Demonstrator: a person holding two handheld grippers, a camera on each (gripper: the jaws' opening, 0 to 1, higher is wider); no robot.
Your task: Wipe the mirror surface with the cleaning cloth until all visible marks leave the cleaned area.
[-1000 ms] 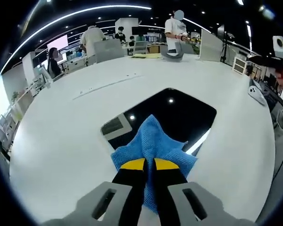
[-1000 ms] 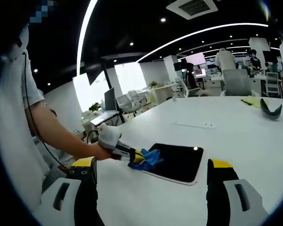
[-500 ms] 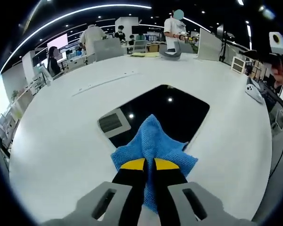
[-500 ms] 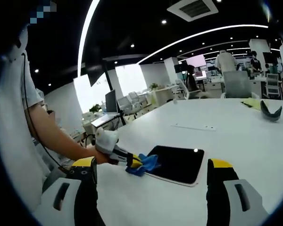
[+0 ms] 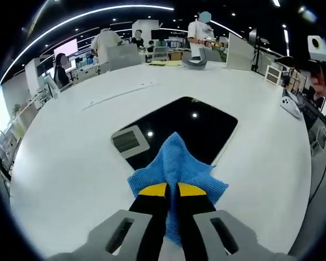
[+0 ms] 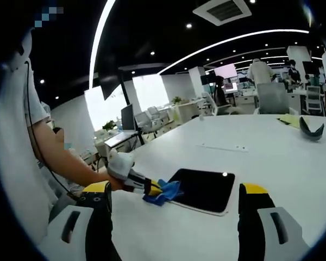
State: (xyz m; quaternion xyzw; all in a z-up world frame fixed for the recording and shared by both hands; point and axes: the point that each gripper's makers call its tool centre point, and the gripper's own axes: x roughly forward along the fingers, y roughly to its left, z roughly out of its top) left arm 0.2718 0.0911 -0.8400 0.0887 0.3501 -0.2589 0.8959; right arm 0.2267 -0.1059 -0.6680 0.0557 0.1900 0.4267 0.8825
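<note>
Table (image 5: 70, 163): big white top, carries everything.

Mirror (image 5: 198, 128): dark rectangular panel lying flat on the table, reflecting ceiling lights. In the left gripper view its long axis runs from the near left corner away to the upper right, straight ahead of the left gripper (image 5: 171, 189). No marks that I can make out on the glass from here; too dark to judge.

Cleaning cloth (image 5: 176, 166): blue, bunched, lying across the mirror's near edge, part on glass and part on the table. The right gripper view puts it at the mirror's (image 6: 204, 187) left corner.

Left gripper: jaws pinched together on the cloth's near end, nothing else held. It's the arm on the job, touching the mirror edge via the cloth (image 6: 163, 190).

Right gripper (image 6: 174, 198): jaws spread wide, holding nothing, well apart from the mirror, just watching.

Judgement: most of the mirror lies ahead of the cloth, so the next stroke should push forward along that long axis.

No containers.
</note>
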